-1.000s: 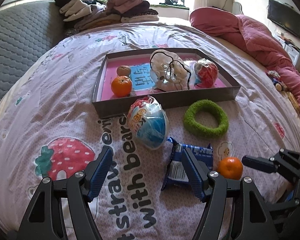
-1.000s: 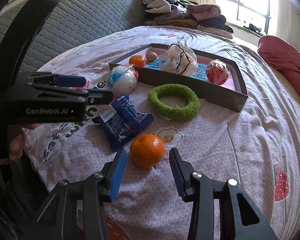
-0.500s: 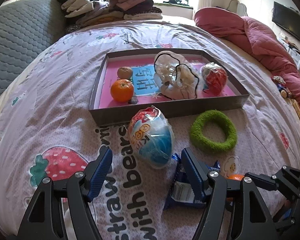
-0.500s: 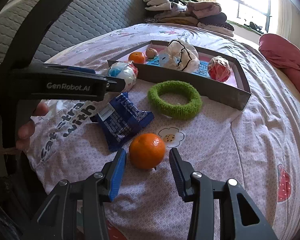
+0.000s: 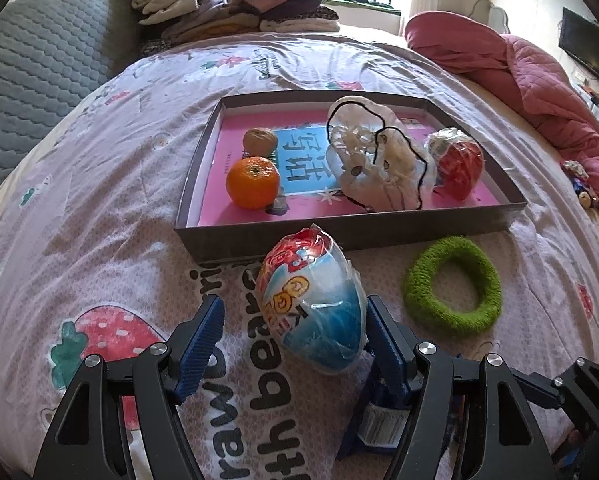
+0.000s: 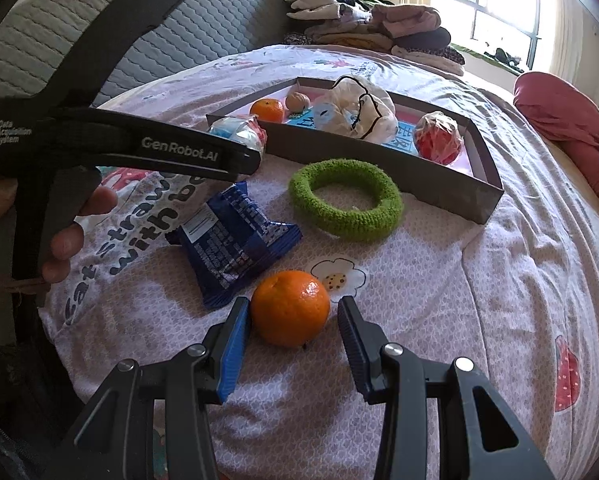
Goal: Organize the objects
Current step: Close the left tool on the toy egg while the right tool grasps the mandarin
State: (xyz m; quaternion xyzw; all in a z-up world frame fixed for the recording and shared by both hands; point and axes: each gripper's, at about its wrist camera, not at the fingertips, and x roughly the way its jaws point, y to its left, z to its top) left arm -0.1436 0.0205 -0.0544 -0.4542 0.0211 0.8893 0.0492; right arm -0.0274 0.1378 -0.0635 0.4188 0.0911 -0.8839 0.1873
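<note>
The left gripper [image 6: 235,160] reads "GenRobot.AI" and, seemingly, "Data Acquisition System"; the bedsheet [image 5: 99,220] reads "with bears".

1. Left wrist view: looks forward and steeply down along its own fingers, close above the bedspread [image 5: 111,208], facing the shallow box [image 5: 351,236] and the window beyond.
2. Right wrist view: same downward tilt, set further to the right and nearer the bed edge, facing the box [image 6: 439,184] obliquely.
3. Shared area: box, green ring [image 5: 453,288] [image 6: 345,200], blue packet [image 6: 235,240], folded clothes [image 5: 235,4] [image 6: 363,28].
</note>
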